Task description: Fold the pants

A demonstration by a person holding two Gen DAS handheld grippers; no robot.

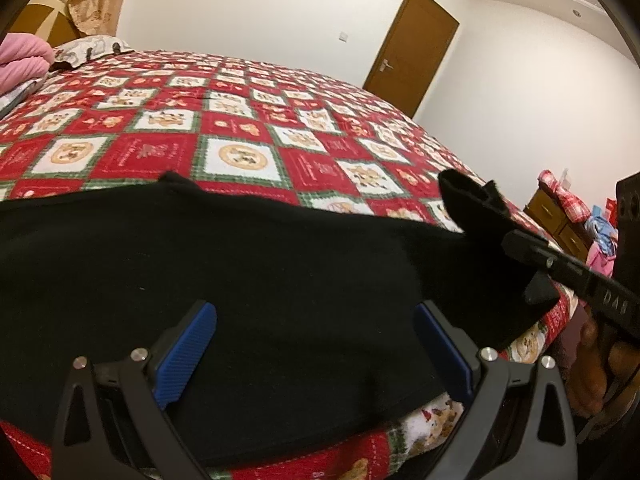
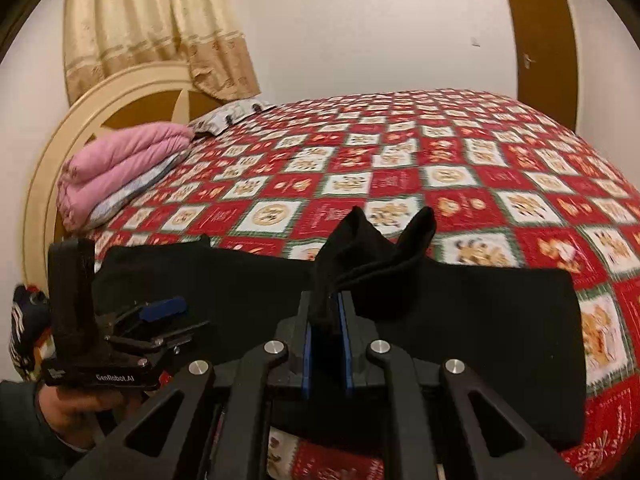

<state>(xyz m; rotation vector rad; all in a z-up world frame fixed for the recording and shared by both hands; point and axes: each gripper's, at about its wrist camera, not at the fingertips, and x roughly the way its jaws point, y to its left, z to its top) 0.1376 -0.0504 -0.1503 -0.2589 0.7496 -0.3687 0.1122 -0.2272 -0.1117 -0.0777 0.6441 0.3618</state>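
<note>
Across the bed (image 2: 460, 184) stretches a quilt of red, white and green squares, and the black pants (image 1: 248, 264) lie flat along its near edge. At far left, in the right wrist view, a round cream and brown headboard (image 2: 68, 128) stands against the wall with a beige curtain (image 2: 156, 28) hanging above it. Folded pink bedding (image 2: 120, 164) rests on the quilt beside the headboard, and a patterned pillow (image 2: 228, 114) lies just beyond it. A plain pale wall runs behind the bed to a brown door (image 1: 412, 48) at right. In the left wrist view a low wooden cabinet (image 1: 556, 216) stands past the bed's right corner, with red plaid cloth and other coloured things piled on it; what they are is hard to make out.

The left hand-held gripper (image 1: 316, 356) hovers over the pants with its blue pads well apart and nothing between them. The right hand-held gripper (image 2: 326, 316) is clamped on a bunched bit of the pants, and two black folds stick up above its closed pads.

The pants' left end runs out of the left wrist view. Both views are cut off by the dark lens rim at the corners. Hands under the tools are mostly hidden. The quilt's pictures are blurred in the right wrist view.
</note>
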